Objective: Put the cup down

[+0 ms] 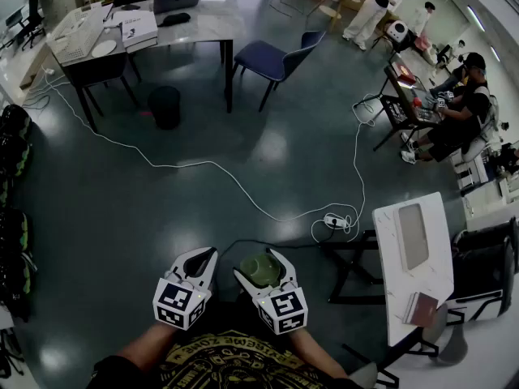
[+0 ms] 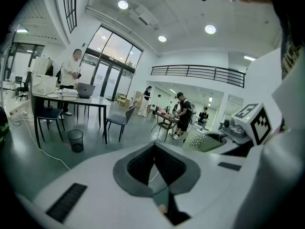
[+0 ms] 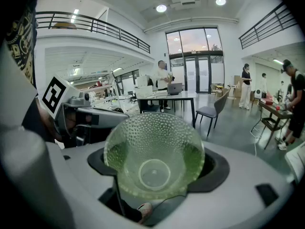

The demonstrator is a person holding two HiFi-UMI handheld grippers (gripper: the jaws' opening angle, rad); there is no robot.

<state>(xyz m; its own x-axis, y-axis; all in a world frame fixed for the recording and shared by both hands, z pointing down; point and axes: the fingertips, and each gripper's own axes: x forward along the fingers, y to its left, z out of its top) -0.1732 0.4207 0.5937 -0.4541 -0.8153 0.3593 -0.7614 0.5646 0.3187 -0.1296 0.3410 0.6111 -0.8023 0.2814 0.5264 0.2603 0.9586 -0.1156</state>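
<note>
The right gripper is clamped on the green cup, its jaws spread wide and its dark pads pressing the dimpled wall from either side. The left gripper hangs just beside it with its jaws brought together on nothing, so it has no part in the hold.

The cup lies along the right gripper's jaws, not upright. The right gripper view seems to look in through the wide rim to the small round base at the far end, so the base probably points forward and somewhat down, away from the person. Setting it down on its base would, I judge, call for tipping that gripper further nose-down over a surface.

The nearest surface looks to be the white table, off to the right of the right gripper and well apart from it, with dark stand legs between. The right hand is the nearer one and already holds the cup. Below both grippers there is only dark floor, crossed by a white cable.

Only the head view shows the table top and the gap to it. The right gripper view shows the grip and the see-through glass. The left gripper view catches the cup's bumpy outside from the side and its own closed jaws
</note>
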